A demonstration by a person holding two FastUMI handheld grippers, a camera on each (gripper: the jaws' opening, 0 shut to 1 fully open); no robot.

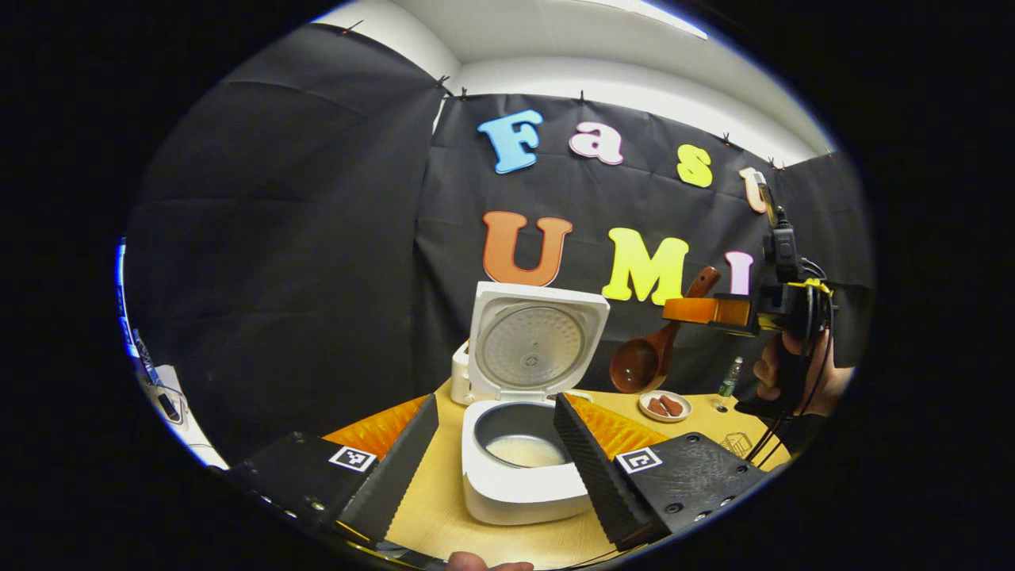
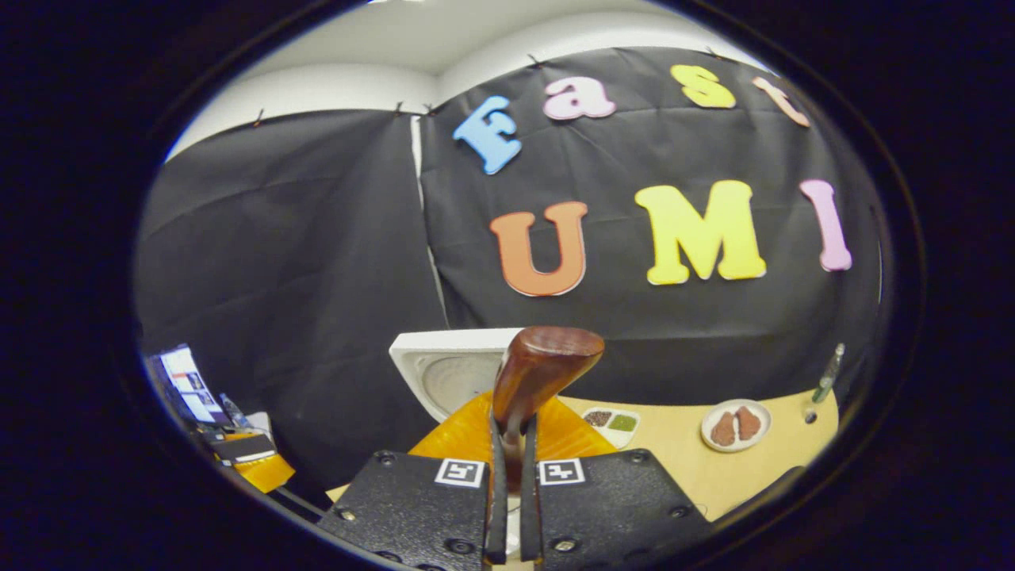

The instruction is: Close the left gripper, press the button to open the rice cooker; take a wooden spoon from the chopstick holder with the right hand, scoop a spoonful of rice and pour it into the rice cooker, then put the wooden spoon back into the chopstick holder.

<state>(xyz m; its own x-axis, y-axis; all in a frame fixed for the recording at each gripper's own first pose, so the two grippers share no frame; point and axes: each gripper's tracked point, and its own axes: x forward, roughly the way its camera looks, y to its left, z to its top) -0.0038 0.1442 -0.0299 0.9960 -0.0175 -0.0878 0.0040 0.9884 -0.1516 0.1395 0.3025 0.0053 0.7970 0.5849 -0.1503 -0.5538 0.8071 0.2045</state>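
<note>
The white rice cooker (image 1: 515,492) stands on the table with its lid (image 1: 533,342) raised, and pale rice shows in the inner pot (image 1: 525,449). My left gripper (image 1: 496,404) is open, one finger to each side of the cooker and short of it. Off to the right, a hand carries my right gripper (image 1: 674,309) in the air, shut on the handle of the wooden spoon (image 1: 642,361); the spoon's bowl hangs down to the left above the table and looks empty. In the right gripper view the spoon's handle (image 2: 545,365) stands up between the shut right gripper (image 2: 513,432), with the cooker lid (image 2: 444,366) behind.
A small plate (image 1: 664,406) with brown pieces and a small bottle (image 1: 729,377) sit at the table's back right. A wire holder (image 1: 737,444) stands near the right edge. The right gripper view adds a two-part dish (image 2: 610,420) and the same plate (image 2: 736,426).
</note>
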